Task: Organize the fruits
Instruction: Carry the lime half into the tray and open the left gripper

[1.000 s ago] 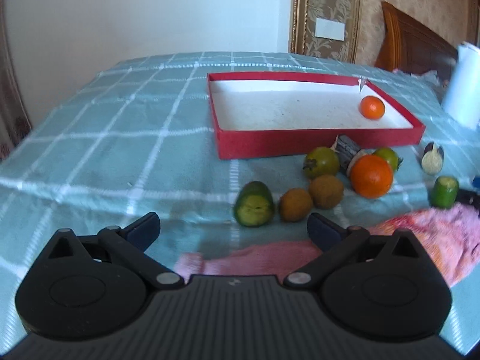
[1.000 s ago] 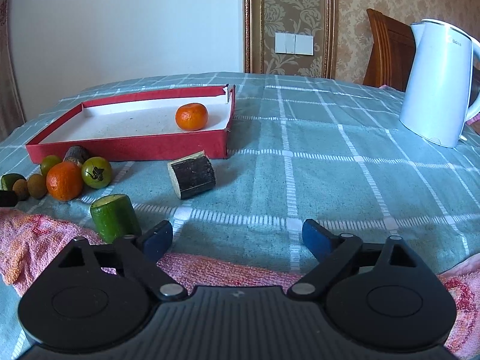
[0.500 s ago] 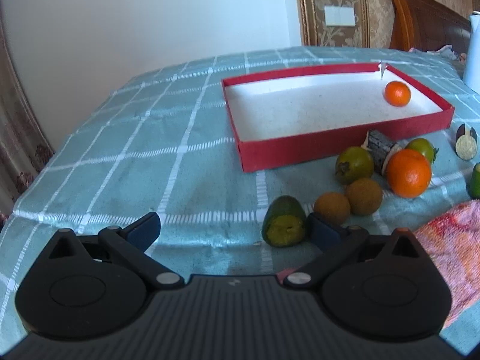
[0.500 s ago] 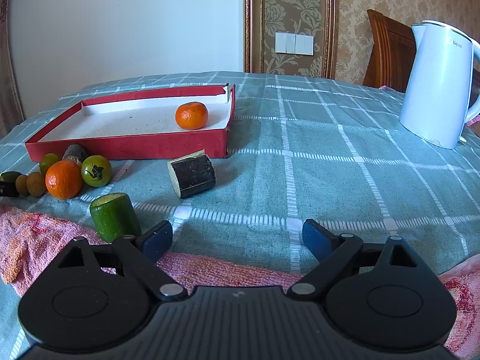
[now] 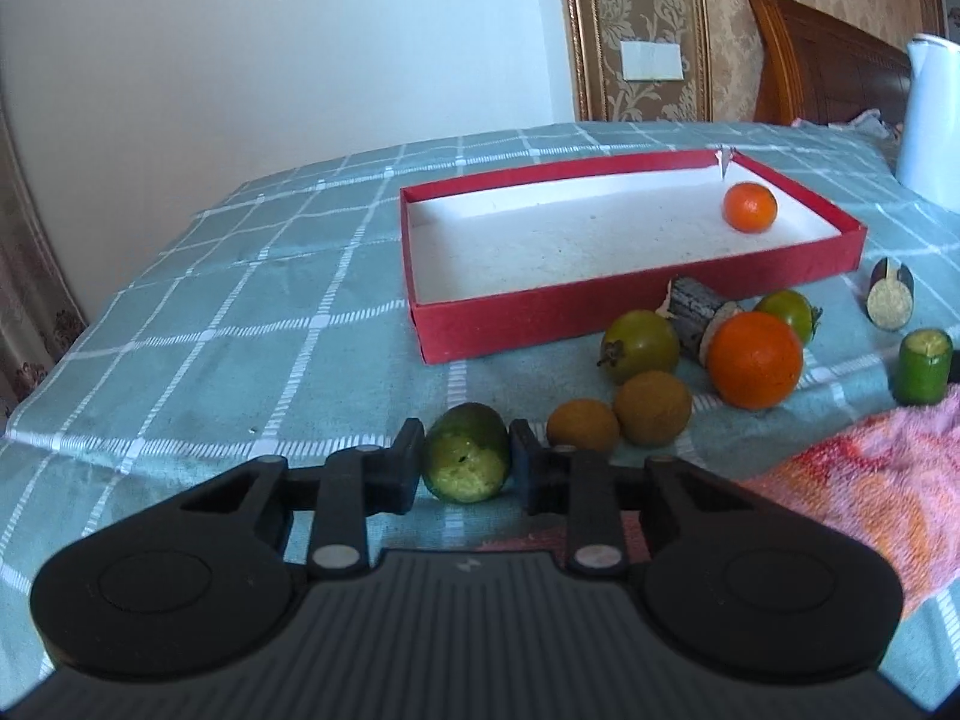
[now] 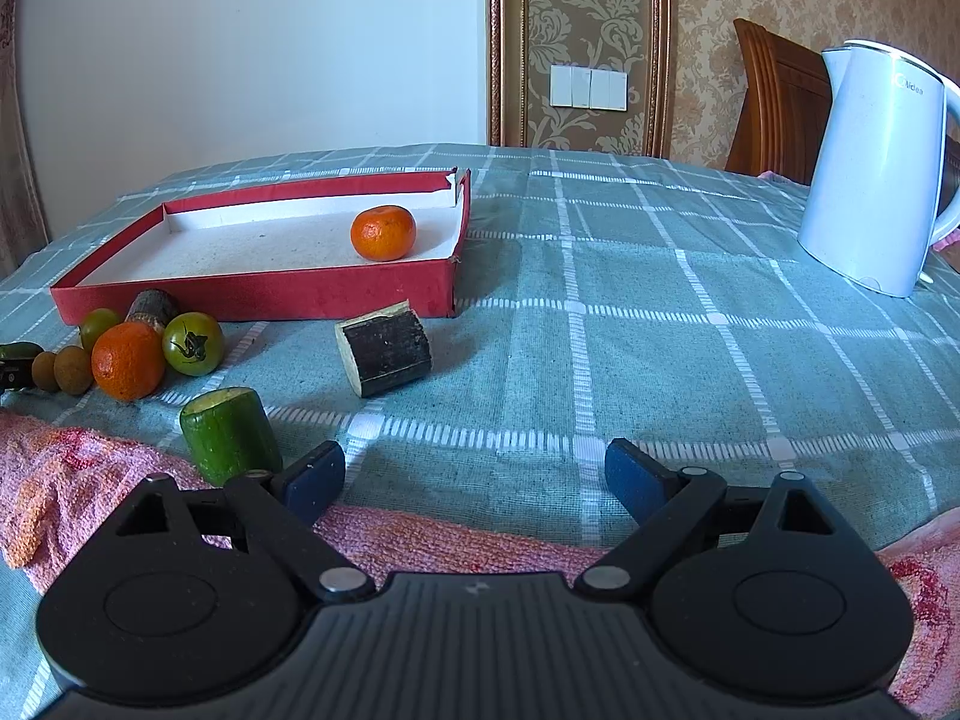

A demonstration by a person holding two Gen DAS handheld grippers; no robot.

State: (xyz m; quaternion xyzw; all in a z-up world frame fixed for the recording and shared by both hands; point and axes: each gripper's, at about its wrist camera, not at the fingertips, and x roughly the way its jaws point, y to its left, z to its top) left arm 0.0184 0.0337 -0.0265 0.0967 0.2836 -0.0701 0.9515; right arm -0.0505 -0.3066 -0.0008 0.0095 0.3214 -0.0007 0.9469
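My left gripper (image 5: 467, 459) is shut on a green cucumber piece (image 5: 467, 452) lying on the tablecloth. Just right of it lie two brown kiwis (image 5: 651, 407), a green tomato (image 5: 641, 344), a large orange (image 5: 755, 358), a bark-covered log piece (image 5: 690, 312) and another green tomato (image 5: 787, 312). The red tray (image 5: 540, 315) holds one small mandarin (image 5: 749, 206). My right gripper (image 6: 474, 480) is open and empty over the pink towel (image 6: 420, 537), with an upright cucumber piece (image 6: 231, 435) at its left finger and a dark eggplant piece (image 6: 385, 356) ahead.
A white kettle (image 6: 879, 168) stands at the right rear of the table. A wooden chair (image 6: 774, 102) is behind it. The pink towel (image 5: 870, 480) lies along the table's near edge. The tablecloth left of the tray (image 5: 240, 312) is bare.
My left gripper has moved right and forward around the lying cucumber piece, and its fingers have closed on it. The right gripper has stayed in place, open.
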